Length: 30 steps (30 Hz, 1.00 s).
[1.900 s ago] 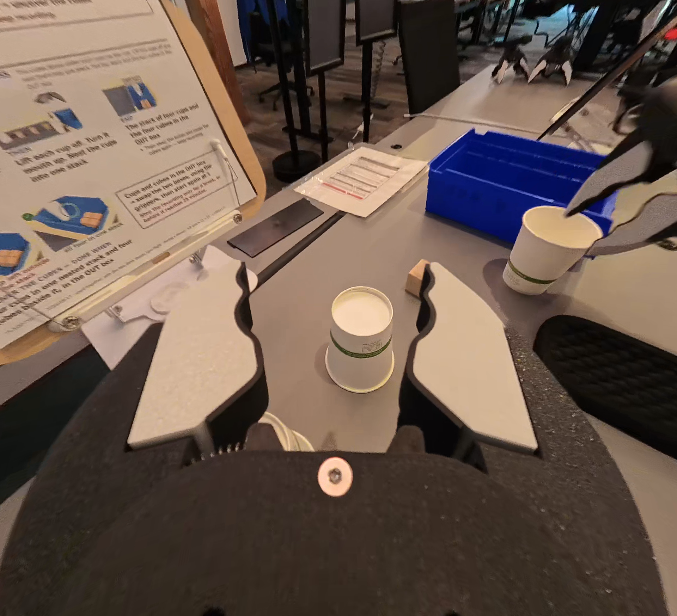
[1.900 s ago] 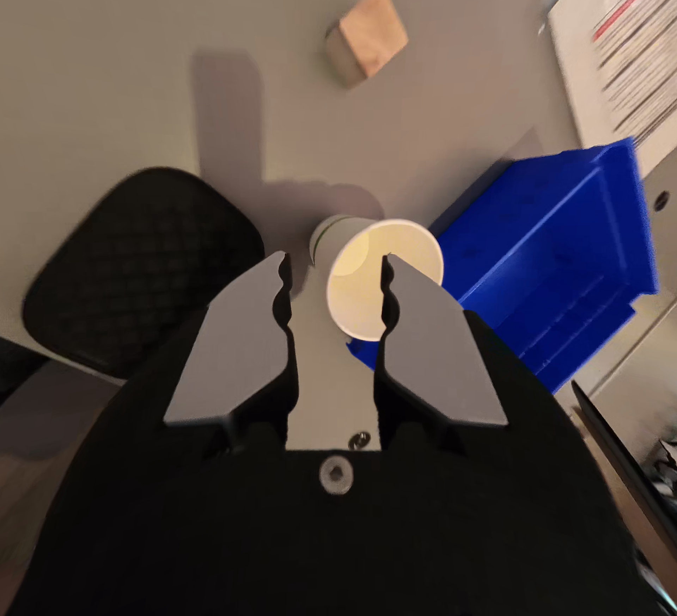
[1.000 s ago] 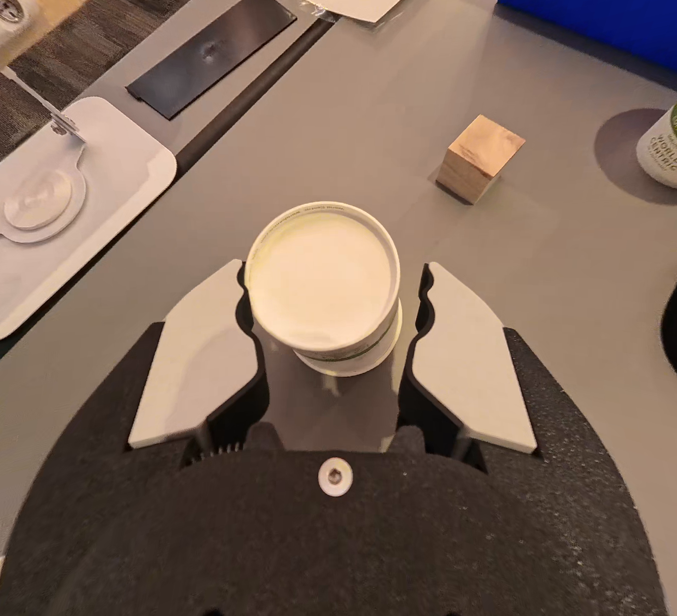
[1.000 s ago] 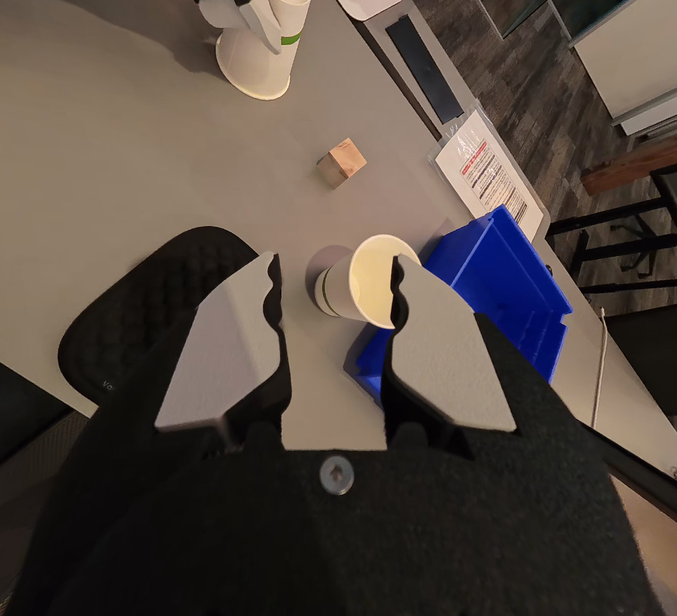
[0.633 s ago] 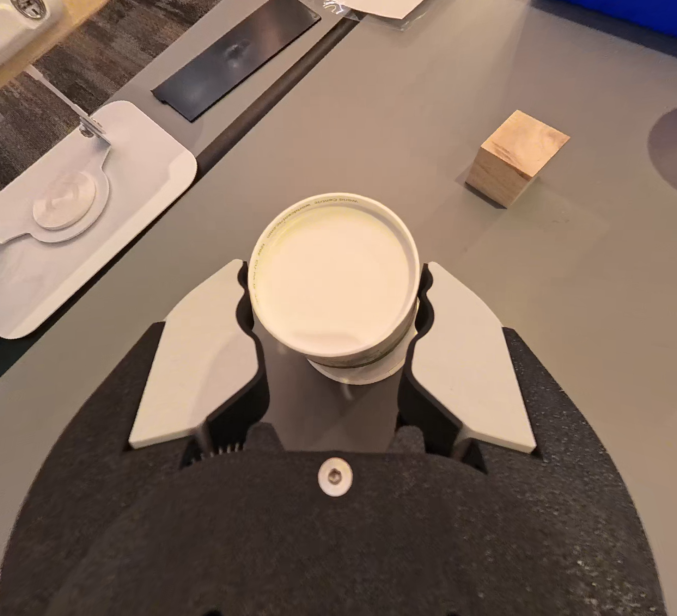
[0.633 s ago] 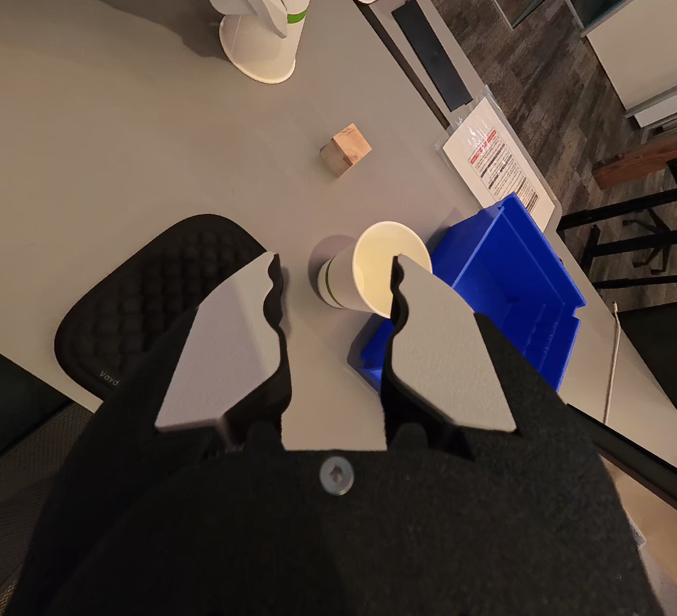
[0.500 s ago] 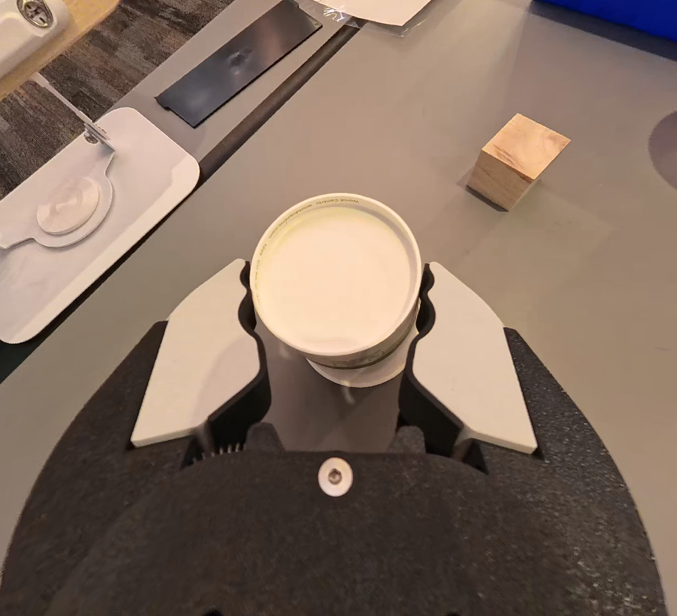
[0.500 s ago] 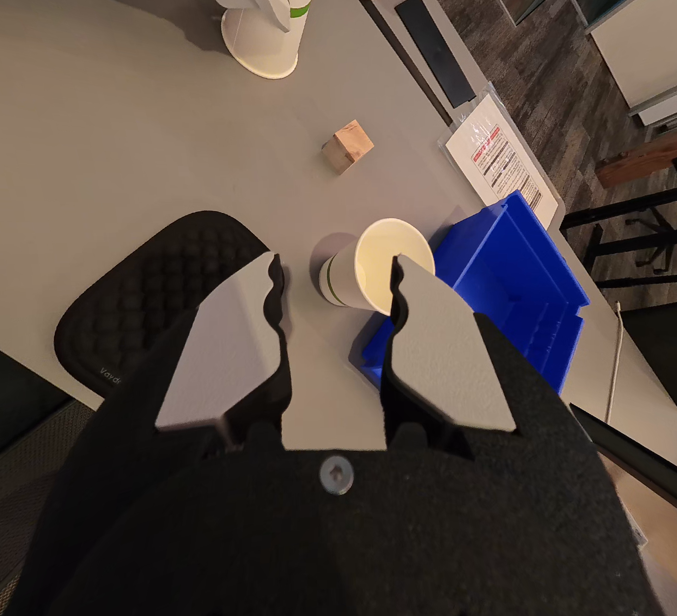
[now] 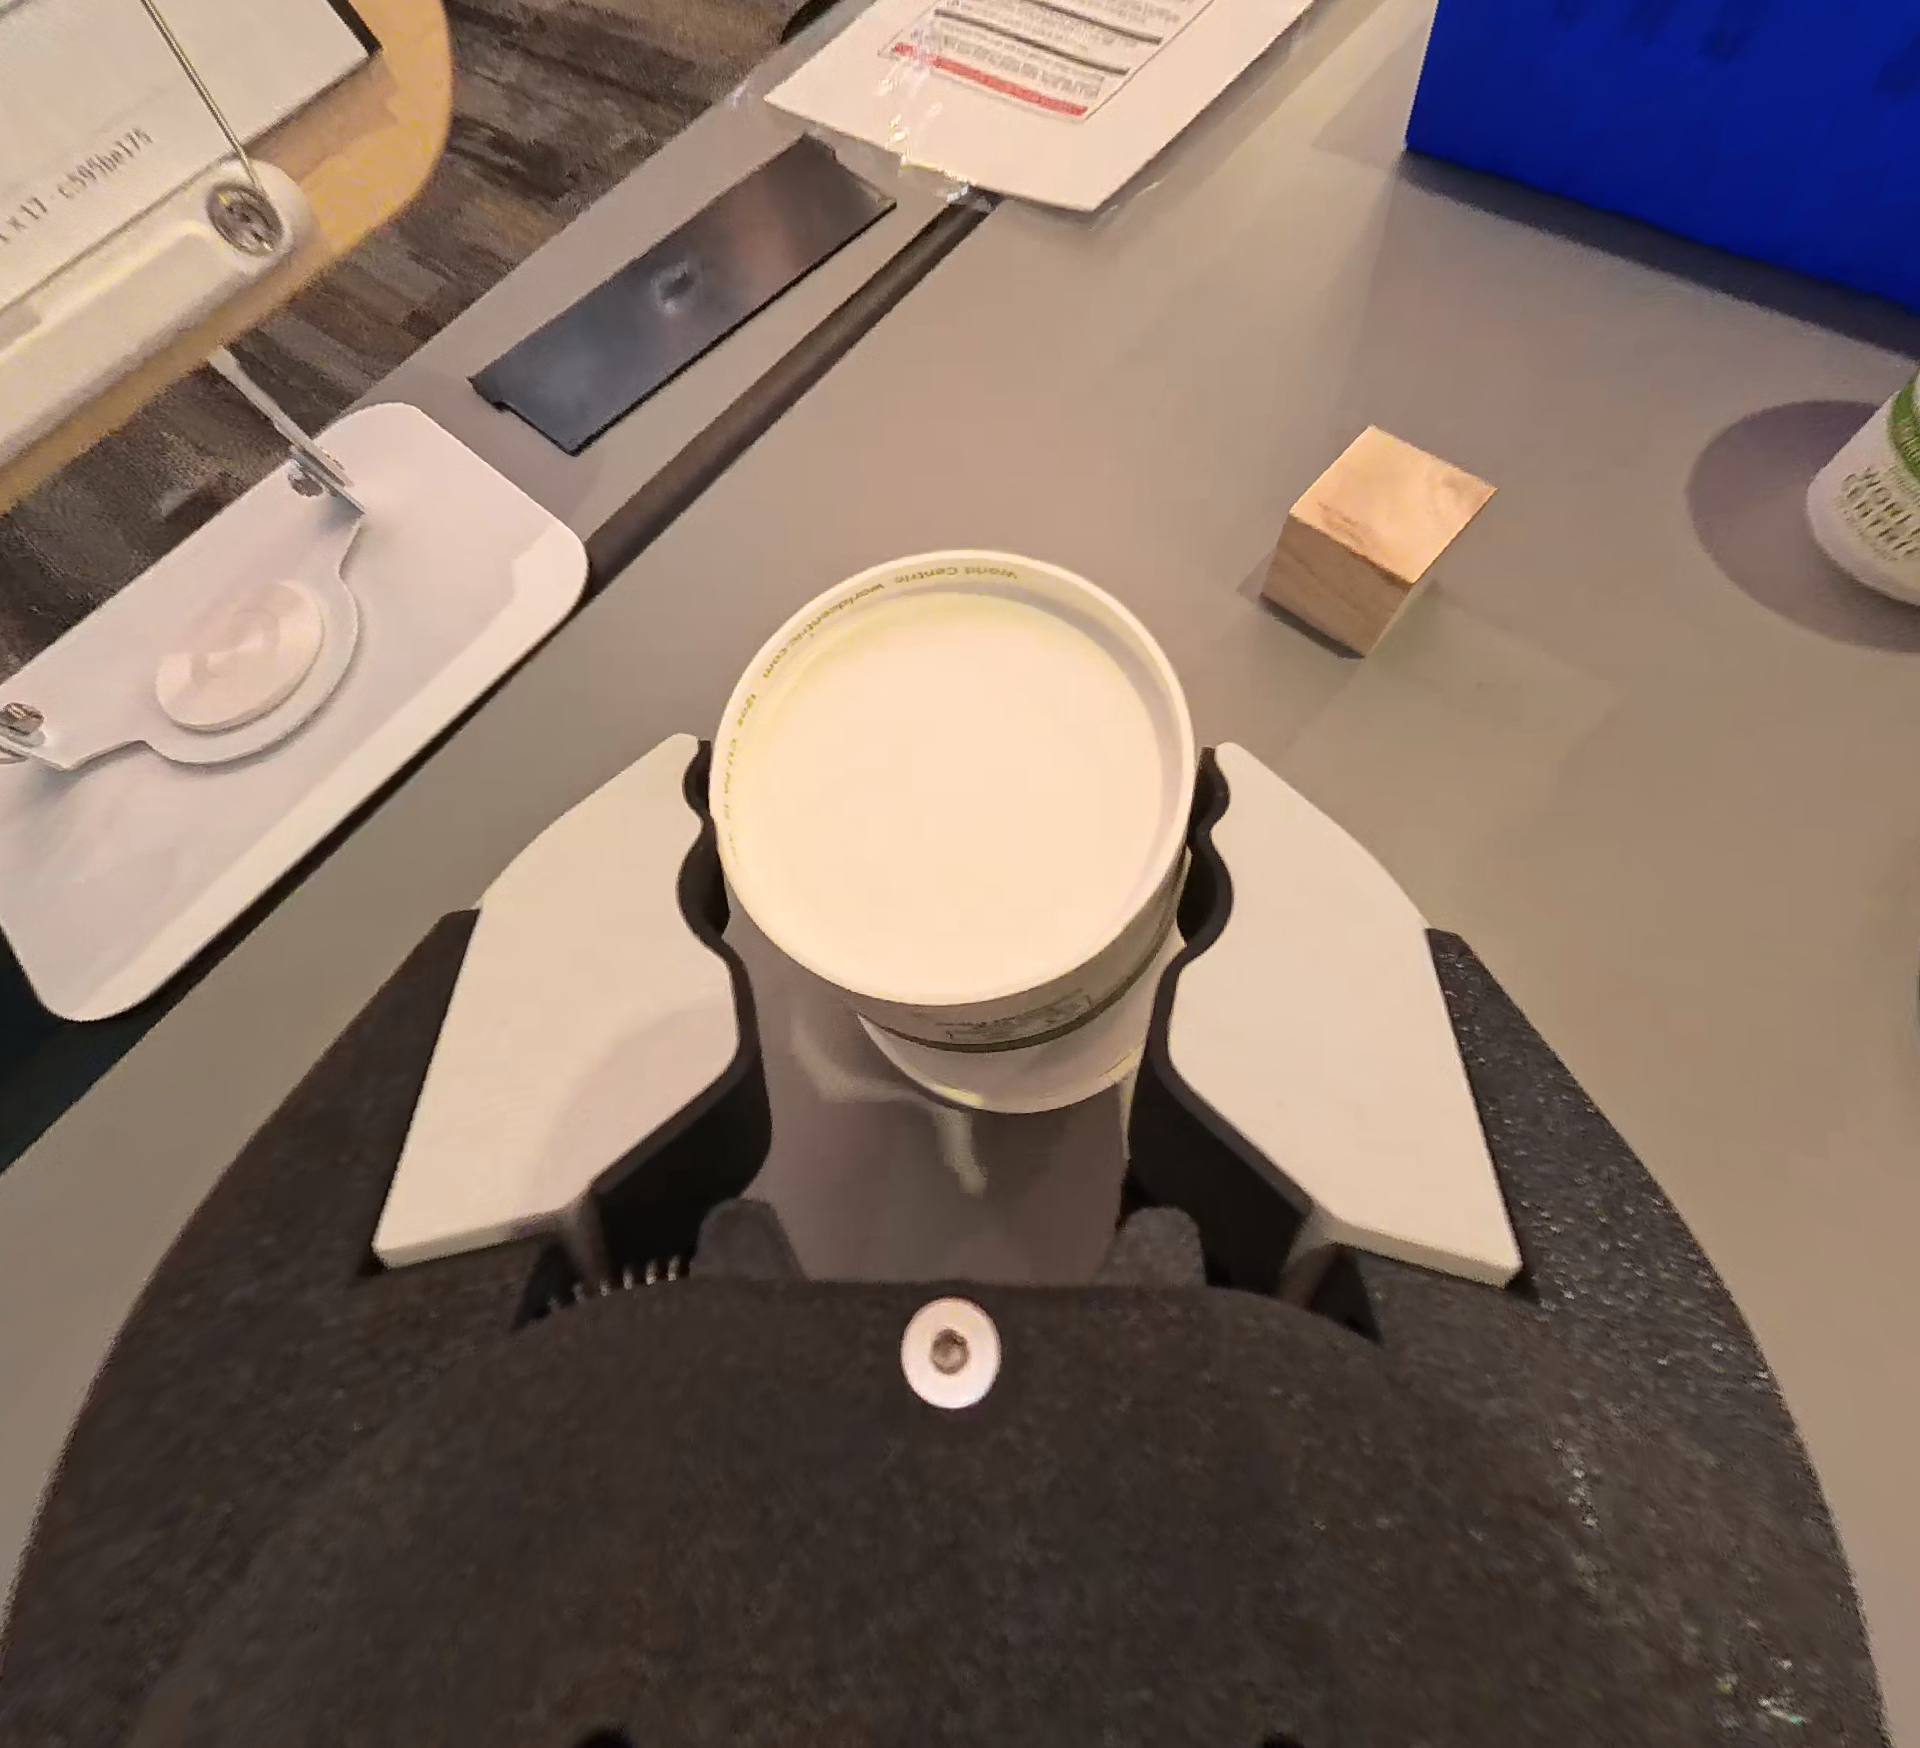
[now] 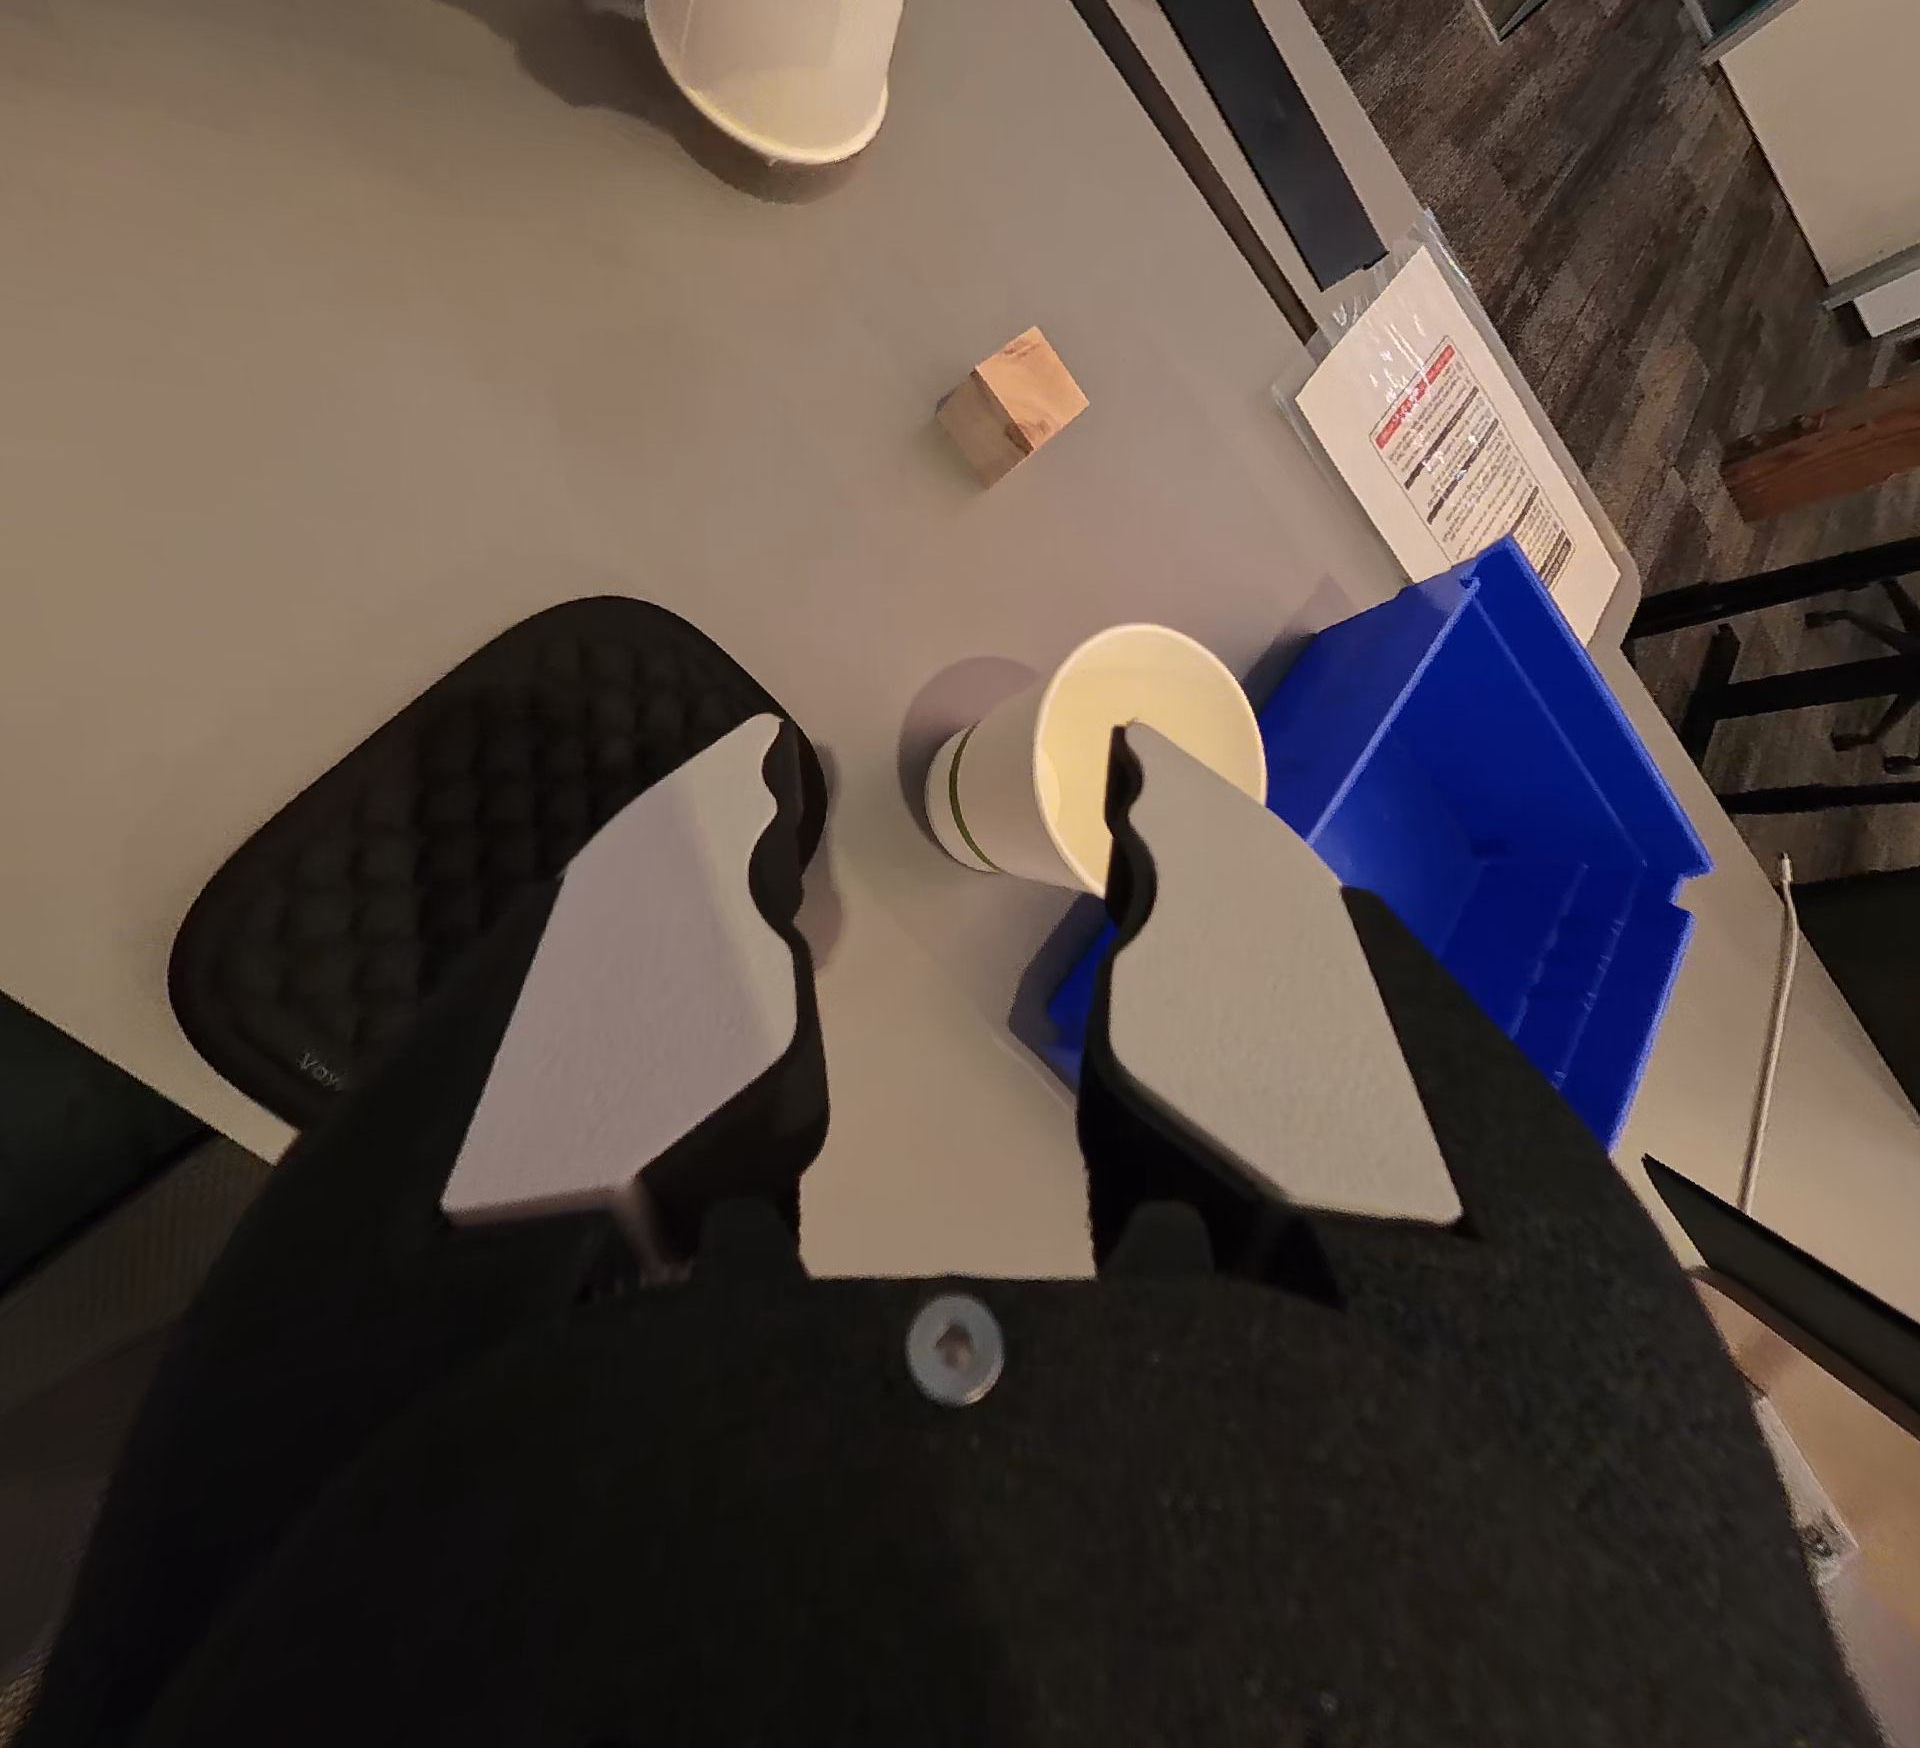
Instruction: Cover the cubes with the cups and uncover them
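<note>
My left gripper is shut on an upside-down white paper cup with a green band, gripping its sides near the base. In the right wrist view this cup hangs just above the grey table with a dark shadow under its rim; what lies beneath it is hidden. A bare wooden cube sits on the table to its right, also seen in the right wrist view. My right gripper is open and empty, held above a second cup that stands mouth-up beside the blue bin.
A black textured pad lies at the table's near edge. A sleeved paper sheet lies near the far edge, by the blue bin. A white stand base carrying an instruction board stands to the left.
My left gripper came down around the upside-down cup, shut on it and raised it slightly off the table. My right gripper rose away from the upright cup and stayed open.
</note>
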### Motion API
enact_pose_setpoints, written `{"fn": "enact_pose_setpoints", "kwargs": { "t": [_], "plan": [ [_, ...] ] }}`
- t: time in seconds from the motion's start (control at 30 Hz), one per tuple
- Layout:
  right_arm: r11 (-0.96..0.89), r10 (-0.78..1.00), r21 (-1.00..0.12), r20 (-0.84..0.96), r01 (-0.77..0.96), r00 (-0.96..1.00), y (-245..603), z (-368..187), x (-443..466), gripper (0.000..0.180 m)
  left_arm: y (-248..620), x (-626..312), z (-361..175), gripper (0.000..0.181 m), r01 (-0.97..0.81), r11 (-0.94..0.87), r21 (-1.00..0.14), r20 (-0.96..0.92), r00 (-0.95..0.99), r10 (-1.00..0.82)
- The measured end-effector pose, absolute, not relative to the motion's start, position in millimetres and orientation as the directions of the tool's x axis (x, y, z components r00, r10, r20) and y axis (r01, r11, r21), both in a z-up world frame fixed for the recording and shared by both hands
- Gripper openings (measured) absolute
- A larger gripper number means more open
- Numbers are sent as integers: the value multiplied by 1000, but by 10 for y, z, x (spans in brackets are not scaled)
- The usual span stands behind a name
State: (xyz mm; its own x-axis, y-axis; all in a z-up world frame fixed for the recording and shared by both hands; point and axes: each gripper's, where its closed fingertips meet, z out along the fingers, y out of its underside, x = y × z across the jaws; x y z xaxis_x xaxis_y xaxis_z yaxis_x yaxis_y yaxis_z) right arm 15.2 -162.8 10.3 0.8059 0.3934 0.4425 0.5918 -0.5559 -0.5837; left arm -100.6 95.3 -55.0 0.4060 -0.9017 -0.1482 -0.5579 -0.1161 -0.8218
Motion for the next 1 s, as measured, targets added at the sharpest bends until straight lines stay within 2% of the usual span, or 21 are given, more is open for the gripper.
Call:
{"fn": "enact_pose_setpoints", "kwargs": {
  "t": [0.27,0.37,0.5,0.73,0.87,1.0],
  "plan": [
    [-530,423,-607,416,593,805,-1443,5,-82,56,791,-1044,-67,86,-443,-96,-891,-88,377,-922],
    [-482,432,-671,378,564,819,-1286,1,-272,55,677,-1074,160,86,-382,-96,-919,-46,346,-937],
    [-400,457,-809,231,431,859,-1026,9,-620,53,452,-1123,503,86,-282,-99,-954,18,275,-961],
    [-310,558,-936,-36,168,829,-622,-15,-1087,59,62,-1219,911,86,-188,-46,-981,16,159,-987],
    [-254,655,-967,-181,-13,733,-545,143,-1340,56,-81,-1233,1007,86,-171,-8,-985,-14,129,-992],
    [-192,705,-969,-245,-153,666,-552,337,-1428,49,-148,-1238,1045,86,-158,-3,-988,-14,106,-994]
  ]
}}
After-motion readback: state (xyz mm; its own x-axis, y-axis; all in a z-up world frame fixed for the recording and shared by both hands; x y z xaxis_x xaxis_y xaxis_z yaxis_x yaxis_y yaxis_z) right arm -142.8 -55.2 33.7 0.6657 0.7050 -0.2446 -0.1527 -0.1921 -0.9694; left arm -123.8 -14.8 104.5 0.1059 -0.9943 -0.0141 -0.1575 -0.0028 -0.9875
